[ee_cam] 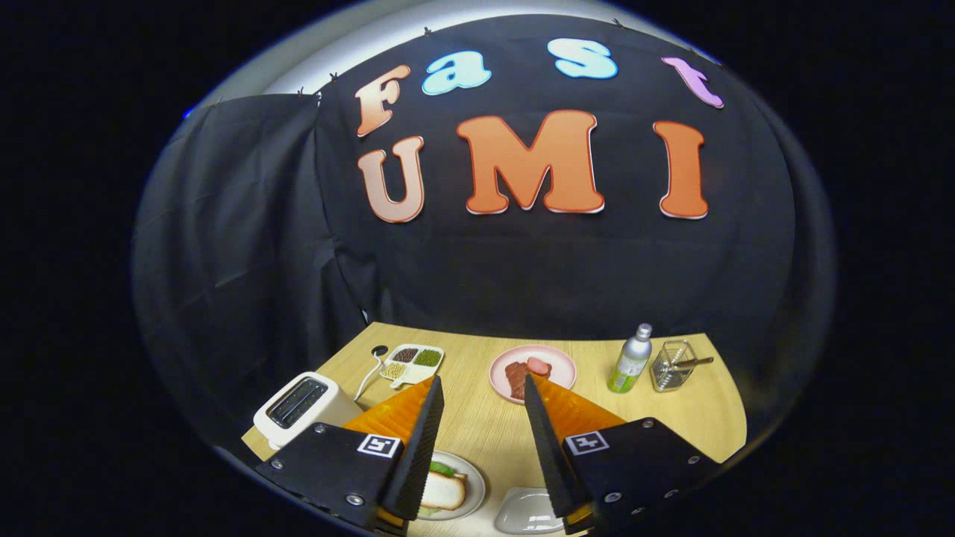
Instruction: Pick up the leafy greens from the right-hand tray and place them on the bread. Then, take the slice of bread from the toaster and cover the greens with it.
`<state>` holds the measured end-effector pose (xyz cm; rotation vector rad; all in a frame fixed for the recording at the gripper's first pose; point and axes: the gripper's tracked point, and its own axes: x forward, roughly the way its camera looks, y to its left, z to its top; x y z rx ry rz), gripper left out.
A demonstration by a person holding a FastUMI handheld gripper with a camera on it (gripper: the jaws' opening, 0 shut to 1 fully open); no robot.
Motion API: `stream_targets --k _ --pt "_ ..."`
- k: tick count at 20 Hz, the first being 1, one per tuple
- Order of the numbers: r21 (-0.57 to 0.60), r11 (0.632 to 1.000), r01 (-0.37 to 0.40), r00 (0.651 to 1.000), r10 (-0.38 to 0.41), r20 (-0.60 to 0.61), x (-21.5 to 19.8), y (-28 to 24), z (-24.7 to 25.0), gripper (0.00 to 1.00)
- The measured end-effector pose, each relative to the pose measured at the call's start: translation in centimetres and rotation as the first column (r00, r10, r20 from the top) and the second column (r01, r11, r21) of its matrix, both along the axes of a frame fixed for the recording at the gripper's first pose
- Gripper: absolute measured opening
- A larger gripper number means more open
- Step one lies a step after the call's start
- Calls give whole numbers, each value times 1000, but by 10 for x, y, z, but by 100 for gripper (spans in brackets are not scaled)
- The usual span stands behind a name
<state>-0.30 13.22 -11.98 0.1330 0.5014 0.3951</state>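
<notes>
My gripper (481, 380) hangs open above the wooden table (485, 429), with nothing between its fingers. Below and close to the left finger lies a white plate (471, 488) with a slice of bread (446, 492) on it. Green leaves (442, 468) peek out from under the bread's far edge. The left finger hides part of this plate. A small white tray (526, 511) sits to the plate's right, near the right finger, and what shows of it is bare. The white toaster (302, 406) stands off to the left beyond the left finger, its slot dark.
Beyond the fingertips sits a pink plate (556, 362) with pieces of meat. A divided dish (412, 360) of grains lies at the back left, beside the toaster's cord (369, 377). At the back right stand a bottle (630, 362) and a clear holder (671, 365) with a utensil.
</notes>
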Motion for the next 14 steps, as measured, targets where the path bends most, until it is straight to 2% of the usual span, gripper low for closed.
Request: stream_targets --k 3,6,11,14 --pt "0 999 36 994 -36 102 8 -15 43 70" --pt "5 998 69 976 -69 208 13 -24 84 83" --pt "-2 992 125 934 -117 338 18 -31 124 84" --pt "2 985 175 898 -161 410 18 -41 147 89"
